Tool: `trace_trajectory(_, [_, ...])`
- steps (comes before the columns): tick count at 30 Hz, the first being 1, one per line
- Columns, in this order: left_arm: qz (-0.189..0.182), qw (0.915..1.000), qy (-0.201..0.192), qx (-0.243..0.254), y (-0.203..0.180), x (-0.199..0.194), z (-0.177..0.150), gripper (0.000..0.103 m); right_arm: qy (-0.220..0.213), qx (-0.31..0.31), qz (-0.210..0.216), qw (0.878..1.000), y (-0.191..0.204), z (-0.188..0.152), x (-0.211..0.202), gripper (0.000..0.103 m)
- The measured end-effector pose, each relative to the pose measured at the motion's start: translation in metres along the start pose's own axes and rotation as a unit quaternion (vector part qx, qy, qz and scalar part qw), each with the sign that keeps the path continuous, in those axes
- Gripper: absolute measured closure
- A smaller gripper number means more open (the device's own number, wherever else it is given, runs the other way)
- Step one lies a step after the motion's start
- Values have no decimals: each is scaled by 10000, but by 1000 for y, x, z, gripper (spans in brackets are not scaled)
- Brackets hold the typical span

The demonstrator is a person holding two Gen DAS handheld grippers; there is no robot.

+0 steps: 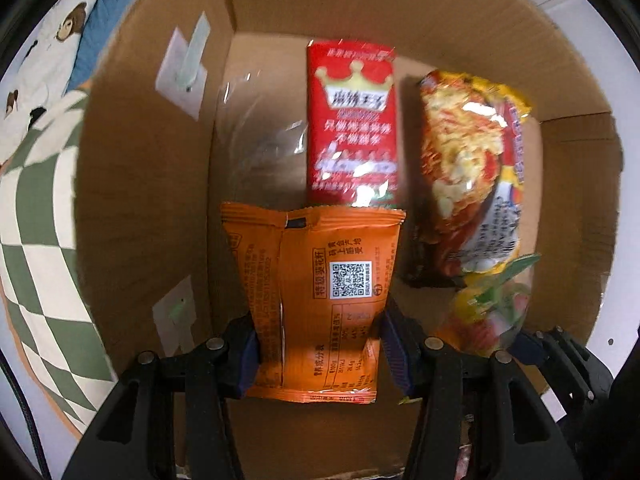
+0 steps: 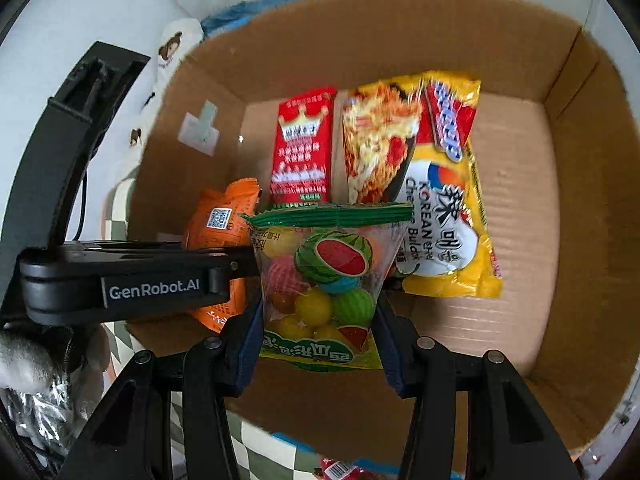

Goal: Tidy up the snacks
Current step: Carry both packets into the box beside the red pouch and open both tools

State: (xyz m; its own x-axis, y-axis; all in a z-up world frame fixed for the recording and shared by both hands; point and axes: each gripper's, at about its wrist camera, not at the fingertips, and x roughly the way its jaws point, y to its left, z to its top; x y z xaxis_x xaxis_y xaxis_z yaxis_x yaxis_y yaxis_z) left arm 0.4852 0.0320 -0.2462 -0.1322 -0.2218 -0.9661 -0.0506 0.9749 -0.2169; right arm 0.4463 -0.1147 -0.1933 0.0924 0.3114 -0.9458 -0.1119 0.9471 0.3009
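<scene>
Checkered green-and-white cloth lies under the brown cardboard box [image 2: 520,216]. Left gripper [image 1: 316,344] fingers clench the orange snack packet [image 1: 316,280]; right gripper [image 2: 318,344] fingers clench the clear candy bag [image 2: 320,280]. Both hang over the near part of the box; I would lower them beside the red packet [image 2: 304,144], then release.

A green-and-white checked rug [image 1: 36,248] lay on the pale floor; white bear-print fabric [image 1: 48,52] sat beside blue cloth [image 1: 104,12]; lighting was soft and even.

left gripper [image 1: 318,350] | clamps orange packet [image 1: 316,292] | over cardboard box [image 1: 152,184]
</scene>
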Motion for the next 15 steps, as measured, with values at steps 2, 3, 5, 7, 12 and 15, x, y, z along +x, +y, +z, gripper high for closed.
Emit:
trace_trajectory(2, [-73, 9999, 85, -73, 2, 6, -2, 52, 378, -63, 75, 9992, 0, 1, 14, 49])
trace_trajectory(3, [-66, 9999, 102, -60, 2, 8, -3, 51, 586, -48, 33, 9983, 0, 1, 22, 46])
trace_trajectory(5, [-123, 9999, 88, -59, 2, 10, -6, 45, 730, -18, -170, 9972, -3, 3, 30, 22])
trace_trajectory(7, [-227, 9997, 96, 0, -1, 12, -10, 33, 681, 82, -185, 9975, -6, 4, 29, 10])
trace_trajectory(12, [-130, 9998, -71, 132, -12, 9, -18, 22, 616, 87, -338, 9975, -10, 4, 21, 10])
trace_trajectory(15, [-53, 9996, -243, 127, -17, 3, -20, 21, 504, 112, -402, 9979, -16, 3, 9, 9])
